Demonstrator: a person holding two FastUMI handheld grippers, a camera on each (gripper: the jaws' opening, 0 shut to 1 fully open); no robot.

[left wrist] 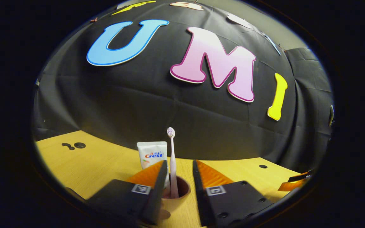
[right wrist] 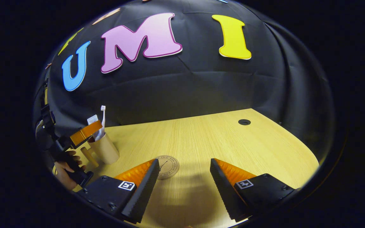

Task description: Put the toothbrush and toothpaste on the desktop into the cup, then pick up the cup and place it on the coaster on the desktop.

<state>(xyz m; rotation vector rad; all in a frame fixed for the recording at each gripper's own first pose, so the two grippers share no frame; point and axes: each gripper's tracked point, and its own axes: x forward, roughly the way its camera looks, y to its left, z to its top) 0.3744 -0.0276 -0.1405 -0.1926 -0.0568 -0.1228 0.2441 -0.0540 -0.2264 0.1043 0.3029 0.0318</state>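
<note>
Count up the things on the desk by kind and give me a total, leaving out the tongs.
Cup: 1
Toothbrush: 1, standing in the cup
Toothpaste tube: 1, standing in the cup
Coaster: 1, lying bare on the desk
Total: 4

Left gripper view low and close over the cup (left wrist: 176,194), facing the booth wall, right gripper view higher and farther back, looking across the desktop (right wrist: 208,142) — both share cup, toothbrush (right wrist: 103,117), toothpaste (right wrist: 93,122) — the cup far left in the right one.
</note>
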